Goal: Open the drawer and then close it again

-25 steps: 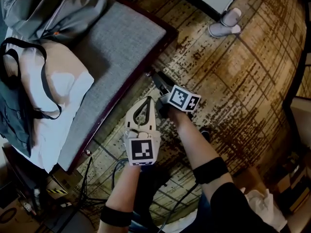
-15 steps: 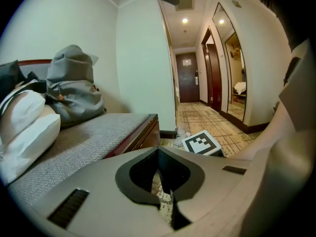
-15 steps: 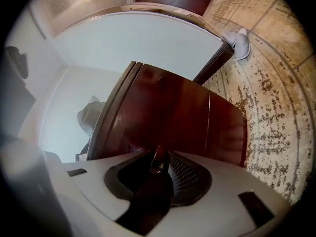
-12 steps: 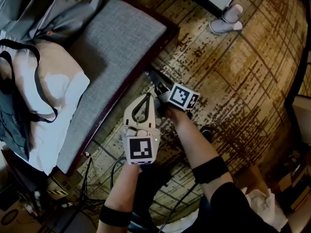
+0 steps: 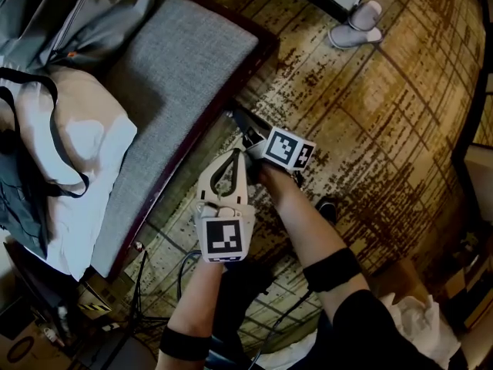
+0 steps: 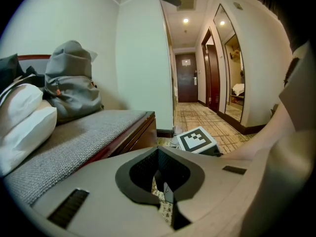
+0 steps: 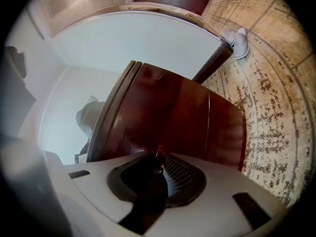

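Note:
The bench (image 5: pixel 185 60) has a grey cushion top and a dark red wooden side with the drawer front (image 7: pixel 182 117) in it. My right gripper (image 5: pixel 240 123) points at that side. Its jaws have just been closing, and they now pinch the small drawer knob (image 7: pixel 158 153) at their tips. My left gripper (image 5: pixel 233 156) hangs shut and empty just behind it, over the carpet. In the left gripper view its closed jaws (image 6: pixel 162 181) hold nothing, and the right gripper's marker cube (image 6: pixel 197 139) shows beyond them.
A grey backpack (image 5: pixel 85 14) and a white pillow with a dark strap (image 5: pixel 77 153) lie on the bench. A pair of slippers (image 5: pixel 354 25) sits on the patterned carpet by the wall. Cables (image 5: pixel 154 284) trail at the lower left.
The right gripper has crept slightly toward the bench's side. The left gripper has stayed where it was. The head view has shifted a little.

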`<state>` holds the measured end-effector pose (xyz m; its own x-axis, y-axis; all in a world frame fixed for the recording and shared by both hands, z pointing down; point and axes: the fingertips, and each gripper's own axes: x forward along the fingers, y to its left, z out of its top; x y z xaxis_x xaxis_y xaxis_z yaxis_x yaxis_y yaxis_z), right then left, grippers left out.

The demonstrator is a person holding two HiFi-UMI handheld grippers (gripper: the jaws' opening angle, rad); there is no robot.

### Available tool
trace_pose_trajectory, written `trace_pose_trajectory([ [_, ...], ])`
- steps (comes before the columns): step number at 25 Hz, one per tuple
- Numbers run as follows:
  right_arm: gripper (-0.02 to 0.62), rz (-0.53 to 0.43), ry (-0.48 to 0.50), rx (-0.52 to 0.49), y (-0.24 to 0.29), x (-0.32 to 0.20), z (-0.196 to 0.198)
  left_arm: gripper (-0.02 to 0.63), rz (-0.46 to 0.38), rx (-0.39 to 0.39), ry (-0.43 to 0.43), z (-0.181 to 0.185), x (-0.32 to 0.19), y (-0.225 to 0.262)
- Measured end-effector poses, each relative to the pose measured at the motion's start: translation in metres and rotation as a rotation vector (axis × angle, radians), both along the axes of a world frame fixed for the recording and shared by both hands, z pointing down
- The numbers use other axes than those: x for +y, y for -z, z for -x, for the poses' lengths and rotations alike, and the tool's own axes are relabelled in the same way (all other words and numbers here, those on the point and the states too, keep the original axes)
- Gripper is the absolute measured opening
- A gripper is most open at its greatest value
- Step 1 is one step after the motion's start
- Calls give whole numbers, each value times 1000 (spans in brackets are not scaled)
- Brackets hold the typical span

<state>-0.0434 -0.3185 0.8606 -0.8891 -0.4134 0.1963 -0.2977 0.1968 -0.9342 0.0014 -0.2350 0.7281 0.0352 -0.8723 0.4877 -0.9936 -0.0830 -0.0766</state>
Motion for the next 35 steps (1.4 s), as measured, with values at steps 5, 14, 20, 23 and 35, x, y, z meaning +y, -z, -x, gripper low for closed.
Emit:
trace_pose_trajectory([
  [5, 69, 12, 8, 30, -1, 1, -2, 3, 4, -2, -11, -5, 6, 8],
  [14, 69, 42, 8, 35, -3, 2, -6, 3, 12, -4, -18, -16, 16, 16],
  [20, 69, 42, 7, 42, -3, 9, -21, 3, 13, -3, -13, -20, 23, 18],
  [23, 69, 47, 7, 47, -2, 14, -34, 3, 12, 6, -6, -24, 24, 23],
  [35, 71, 119, -10, 144, -3, 53, -129, 3, 58, 34, -96, -92, 45, 59],
])
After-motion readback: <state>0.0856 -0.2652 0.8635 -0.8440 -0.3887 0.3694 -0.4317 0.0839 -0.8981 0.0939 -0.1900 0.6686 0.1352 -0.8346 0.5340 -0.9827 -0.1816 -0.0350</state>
